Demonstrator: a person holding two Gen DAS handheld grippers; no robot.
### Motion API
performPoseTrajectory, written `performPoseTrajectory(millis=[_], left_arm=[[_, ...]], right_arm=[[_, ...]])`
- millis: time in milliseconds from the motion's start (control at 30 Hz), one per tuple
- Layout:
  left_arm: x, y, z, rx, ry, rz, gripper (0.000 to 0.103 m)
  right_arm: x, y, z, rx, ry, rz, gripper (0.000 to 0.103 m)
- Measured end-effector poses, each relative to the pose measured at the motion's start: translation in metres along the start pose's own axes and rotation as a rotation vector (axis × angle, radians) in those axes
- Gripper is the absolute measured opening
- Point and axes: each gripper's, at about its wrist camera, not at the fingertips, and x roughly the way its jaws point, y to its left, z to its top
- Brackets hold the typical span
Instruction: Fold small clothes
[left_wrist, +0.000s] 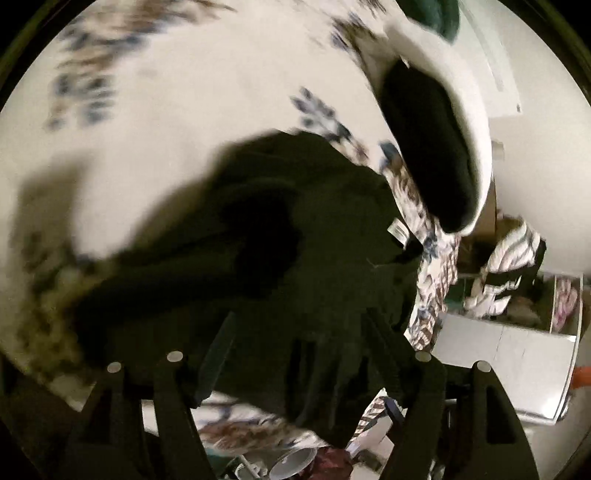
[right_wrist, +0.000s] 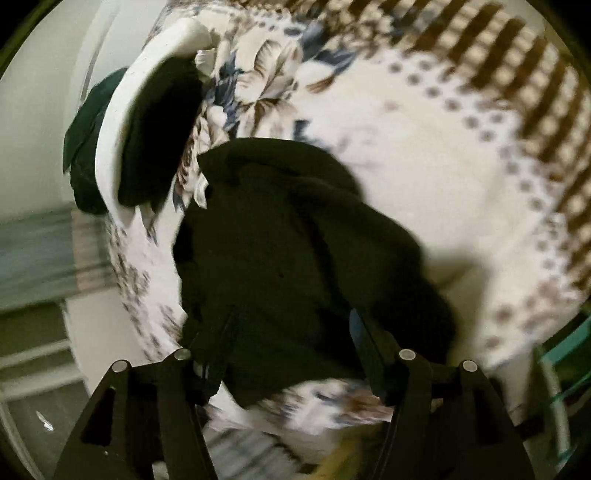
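a dark garment (left_wrist: 280, 229) lies crumpled on the floral bedspread (left_wrist: 184, 92), its white label showing at one edge. my left gripper (left_wrist: 299, 332) hangs over its near edge, jaws apart with dark cloth between them; whether they pinch it i cannot tell. my right gripper (right_wrist: 291, 332) is also spread over the same dark garment (right_wrist: 295, 229). a white basket (right_wrist: 122, 122) of dark clothes sits beside it.
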Motion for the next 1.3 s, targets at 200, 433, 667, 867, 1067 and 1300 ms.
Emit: performPoseTrajectory(millis=[200,433,667,867,1067,1300], left_arm=[[0.051,-0.005,0.028,-0.003,0.009,0.065,0.026],[0.028,-0.005,0.043,0.009,-0.074,0.054,0.005],[-0.004,-0.014,0.077,0.007,-0.168,0.041,0.005],[-0.003,-0.061,0.063,0.434,-0.1,0.2,0.038],[0.025,-0.066,-0.01,0.878,-0.001,0.422,0.072],[0.055,-0.059,-0.023,0.817,0.067,0.429,0.072]], right_arm=[[0.036,0.013,0.04,0.066,-0.081,-0.022,0.033],[0.033,0.032,0.05,-0.003,-0.131,-0.073,0.003],[0.019,0.04,0.06,-0.04,-0.15,-0.067,0.003],[0.03,0.062,0.067,-0.266,0.018,-0.22,0.004],[0.025,0.096,0.023,-0.802,0.006,-0.482,0.063],[0.056,0.108,0.007,-1.0,-0.002,-0.616,0.063]])
